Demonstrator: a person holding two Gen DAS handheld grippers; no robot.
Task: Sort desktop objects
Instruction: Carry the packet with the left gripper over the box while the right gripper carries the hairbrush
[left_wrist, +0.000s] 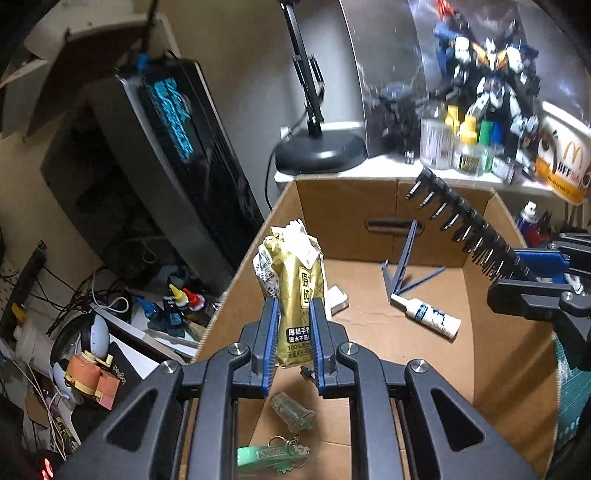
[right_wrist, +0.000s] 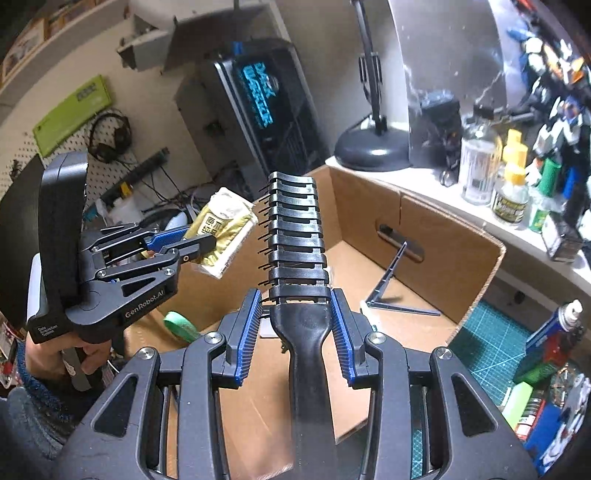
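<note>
My left gripper (left_wrist: 293, 306) is shut on a gold tissue pack (left_wrist: 291, 280) and holds it upright over the left side of an open cardboard box (left_wrist: 495, 314). The pack also shows in the right wrist view (right_wrist: 221, 232), with the left gripper (right_wrist: 207, 243) around it. My right gripper (right_wrist: 297, 299) is shut on the handle of a black hairbrush (right_wrist: 295, 236), held above the box (right_wrist: 454, 251). The brush also shows in the left wrist view (left_wrist: 465, 229), slanting over the box's right wall.
In the box lie a white spray bottle (left_wrist: 424, 315), a grey stand (left_wrist: 400, 266), a small clear cup (left_wrist: 291, 410) and a green key strap (left_wrist: 269, 456). Behind it stand a lamp base (left_wrist: 319, 149), bottles (left_wrist: 465, 147) and a model robot (left_wrist: 487, 77). A PC tower (left_wrist: 166, 166) stands left. A green cutting mat (right_wrist: 491, 347) lies right.
</note>
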